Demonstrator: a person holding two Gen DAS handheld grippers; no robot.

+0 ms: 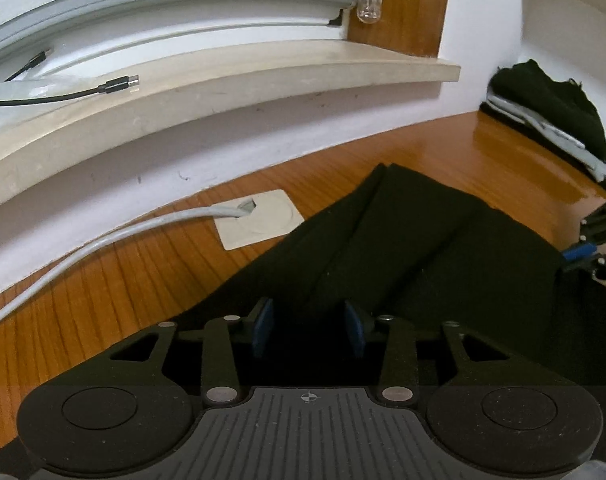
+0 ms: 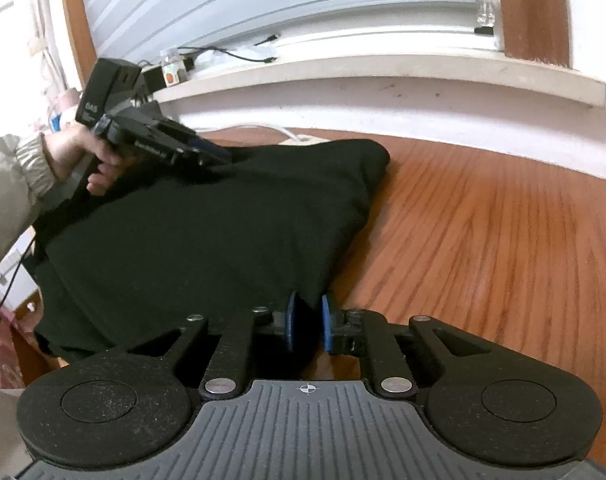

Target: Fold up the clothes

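Black garment [image 2: 207,240] lies on the wooden tabletop [image 2: 503,240], already doubled into a thick wedge, with folded panels showing in the left view. Matte knit, soft and limp, light; it will sag and drag, so take it at hems and corners, through all layers. Left tool [image 1: 309,326]: blue pads set apart with dark cloth between; cannot tell whether they pinch it. Right tool [image 2: 309,322]: pads nearly together, clamped on the garment's near edge. Tabletop is glossy and grained, so cloth should slide easily. Second dark pile [image 1: 555,120] sits in the far corner.
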